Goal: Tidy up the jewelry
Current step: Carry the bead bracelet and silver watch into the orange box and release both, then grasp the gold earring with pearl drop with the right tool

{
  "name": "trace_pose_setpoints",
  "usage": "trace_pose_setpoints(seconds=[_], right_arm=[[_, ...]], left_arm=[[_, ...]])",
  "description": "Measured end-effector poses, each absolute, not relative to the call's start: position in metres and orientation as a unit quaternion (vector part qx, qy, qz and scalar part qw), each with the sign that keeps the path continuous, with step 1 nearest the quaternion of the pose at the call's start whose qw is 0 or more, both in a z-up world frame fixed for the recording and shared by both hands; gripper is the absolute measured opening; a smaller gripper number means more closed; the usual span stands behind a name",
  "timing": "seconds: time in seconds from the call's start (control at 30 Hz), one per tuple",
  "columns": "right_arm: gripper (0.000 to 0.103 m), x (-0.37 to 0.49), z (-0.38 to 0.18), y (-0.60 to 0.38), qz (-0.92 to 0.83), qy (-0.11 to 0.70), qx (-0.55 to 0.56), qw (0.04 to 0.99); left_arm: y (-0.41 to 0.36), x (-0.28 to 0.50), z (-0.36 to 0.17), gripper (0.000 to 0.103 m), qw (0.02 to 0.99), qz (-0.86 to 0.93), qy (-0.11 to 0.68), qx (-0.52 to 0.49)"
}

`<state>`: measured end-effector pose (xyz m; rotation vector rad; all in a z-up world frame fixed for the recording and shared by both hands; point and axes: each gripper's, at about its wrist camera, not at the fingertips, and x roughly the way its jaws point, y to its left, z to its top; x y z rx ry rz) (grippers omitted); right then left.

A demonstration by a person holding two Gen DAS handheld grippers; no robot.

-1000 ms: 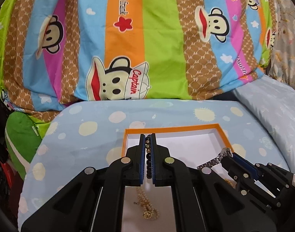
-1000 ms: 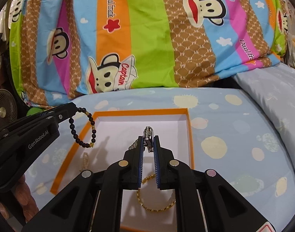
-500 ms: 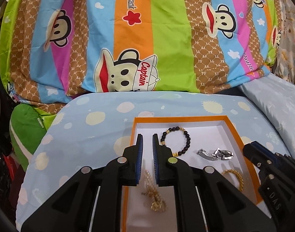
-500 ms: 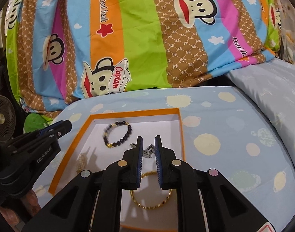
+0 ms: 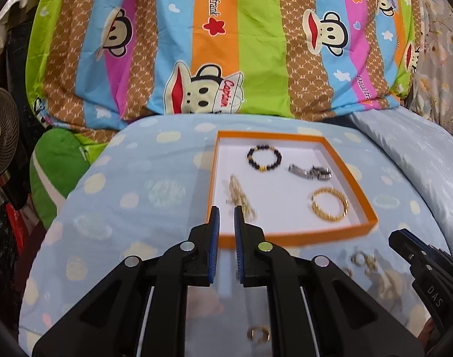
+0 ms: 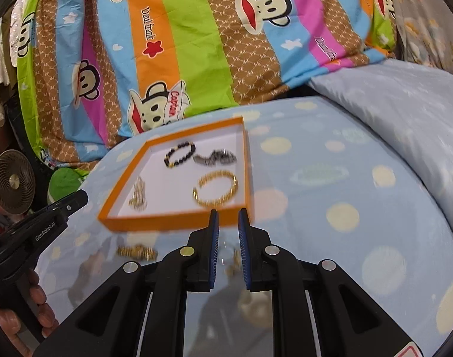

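Jewelry fills the shallow orange-rimmed white tray (image 5: 342, 163) in the left wrist view: a black beaded bracelet (image 5: 263, 158), a silver watch band (image 5: 309, 172), a gold bangle (image 5: 330, 203) and a gold chain (image 5: 241, 197). The left gripper (image 5: 226, 211) hangs before the tray, narrowly parted, empty. In the right wrist view, the right gripper (image 6: 227, 214) is likewise slightly parted, empty, with blurred gold pieces (image 6: 136, 251) on the spotted blue sheet (image 6: 330, 196) nearby.

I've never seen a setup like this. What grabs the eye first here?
The loud striped monkey-print bedding fills the background. Below it, an orange-rimmed tray sits on a pale blue dotted cover, holding a black bead bracelet, a silver watch, a gold bangle and a gold chain.
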<state>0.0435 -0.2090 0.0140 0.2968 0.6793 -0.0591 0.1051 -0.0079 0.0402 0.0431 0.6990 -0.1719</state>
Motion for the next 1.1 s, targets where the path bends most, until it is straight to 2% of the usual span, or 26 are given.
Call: trace_pose_setpoints(seconds=[0.07, 0.13, 0.2, 0.23, 0.43, 1.1], right_arm=[[0.015, 0.032, 0.007, -0.206, -0.031, 0.343, 0.142, 0.928], [0.02, 0.023, -0.001, -0.204, -0.028, 0.356, 0.145, 0.923], [0.025, 0.017, -0.003, -0.205, -0.027, 0.358, 0.154, 0.921], [0.028, 0.015, -0.003, -0.206, -0.03, 0.358, 0.155, 0.92], [0.03, 0.025, -0.011, -0.203, -0.039, 0.384, 0.151, 0.91], [0.03, 0.064, -0.017, -0.195, -0.055, 0.408, 0.145, 0.9]], left_arm=[[-0.005, 0.096, 0.034, 0.012, 0.932, -0.086, 0.352, 0.015], [-0.002, 0.086, 0.028, 0.02, 0.93, -0.085, 0.357, 0.013], [0.001, 0.077, 0.021, 0.033, 0.928, -0.08, 0.363, 0.014], [0.002, 0.073, 0.017, 0.034, 0.927, -0.08, 0.367, 0.014], [0.002, 0.067, -0.002, 0.035, 0.915, -0.087, 0.394, 0.013], [0.006, 0.071, -0.003, 0.035, 0.911, -0.09, 0.403, -0.001]])
